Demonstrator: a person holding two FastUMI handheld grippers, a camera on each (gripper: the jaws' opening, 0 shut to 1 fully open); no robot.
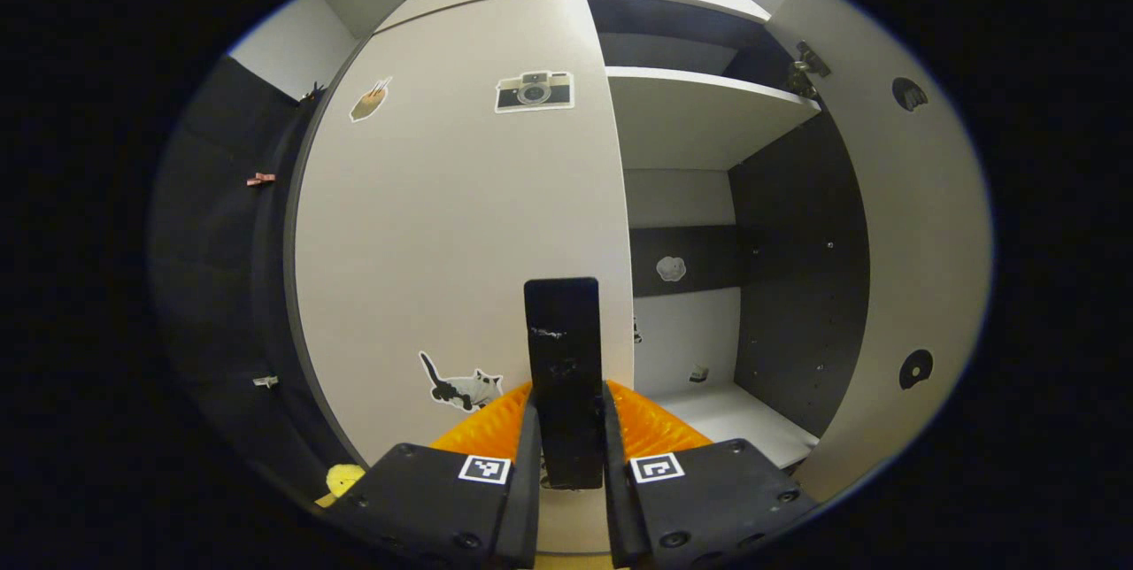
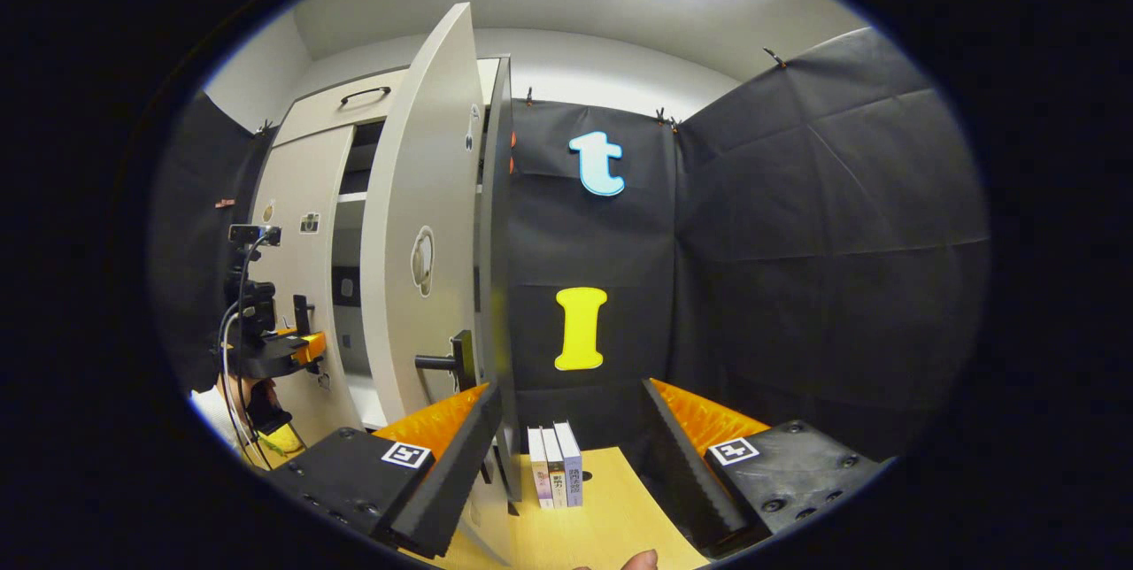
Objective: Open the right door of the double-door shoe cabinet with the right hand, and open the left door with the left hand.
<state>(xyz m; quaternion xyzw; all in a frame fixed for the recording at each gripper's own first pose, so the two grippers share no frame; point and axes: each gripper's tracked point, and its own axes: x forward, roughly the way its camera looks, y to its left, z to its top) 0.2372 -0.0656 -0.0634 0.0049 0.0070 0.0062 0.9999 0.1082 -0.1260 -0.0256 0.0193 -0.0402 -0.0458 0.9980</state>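
The left gripper pinches the black handle of the closed left door at frame centre, the right gripper gapes empty beside the opened right door; a skewed pull could slip those fingers off.

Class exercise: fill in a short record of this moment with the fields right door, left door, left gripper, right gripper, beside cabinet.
right door: right door swung open, shelves visible inside
left door: left door closed
left gripper: left gripper shut on the left door's black handle
right gripper: right gripper open, holding nothing, off the right door's handle
beside cabinet: three books upright on the floor
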